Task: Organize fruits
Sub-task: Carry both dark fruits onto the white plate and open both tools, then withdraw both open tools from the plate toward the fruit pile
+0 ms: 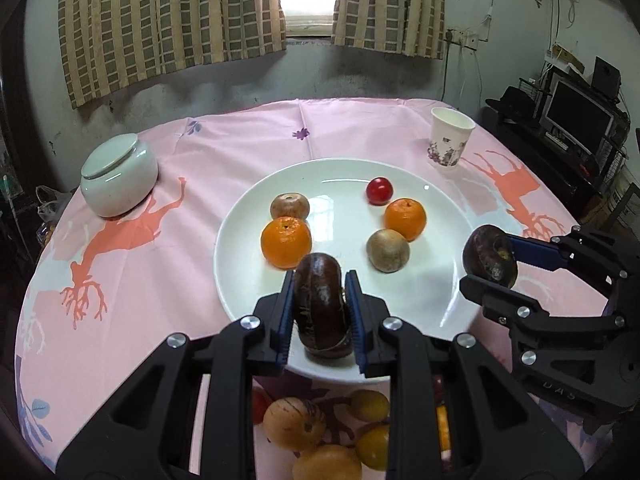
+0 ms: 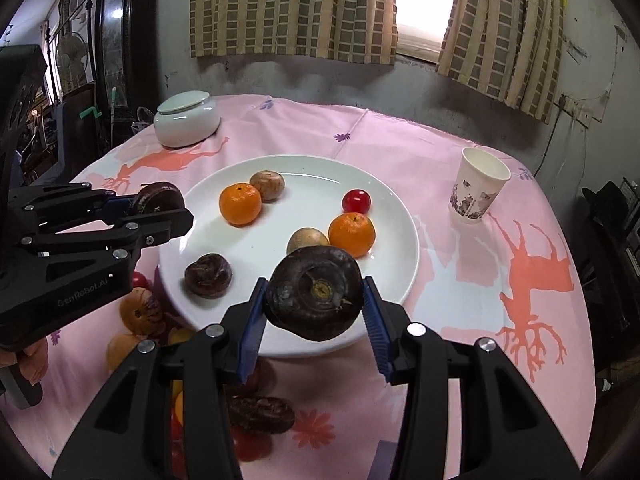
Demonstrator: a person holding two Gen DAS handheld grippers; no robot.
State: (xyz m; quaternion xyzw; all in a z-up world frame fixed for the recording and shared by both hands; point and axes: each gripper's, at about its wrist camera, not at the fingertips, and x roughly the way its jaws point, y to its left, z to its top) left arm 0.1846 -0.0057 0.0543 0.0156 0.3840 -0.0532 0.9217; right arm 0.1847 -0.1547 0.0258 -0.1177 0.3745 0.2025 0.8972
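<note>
A white plate (image 1: 348,172) (image 2: 400,216) holds two oranges (image 1: 286,242) (image 1: 405,218), two brown round fruits (image 1: 388,250) (image 1: 289,206) and a red cherry tomato (image 1: 379,191). My left gripper (image 1: 319,300) is shut on a dark brown water chestnut (image 1: 318,300) over the plate's near rim; it also shows in the right wrist view (image 2: 158,198). My right gripper (image 2: 314,304) is shut on another dark water chestnut (image 2: 314,294) above the plate's near edge, also visible in the left wrist view (image 1: 490,258). A third chestnut (image 2: 208,275) lies on the plate.
Loose fruits (image 1: 296,422) (image 2: 260,414) lie on the pink tablecloth near me. A white lidded jar (image 1: 119,174) (image 2: 186,120) stands far left. A paper cup (image 1: 450,136) (image 2: 478,186) stands far right. Dark furniture and a monitor (image 1: 576,114) flank the table.
</note>
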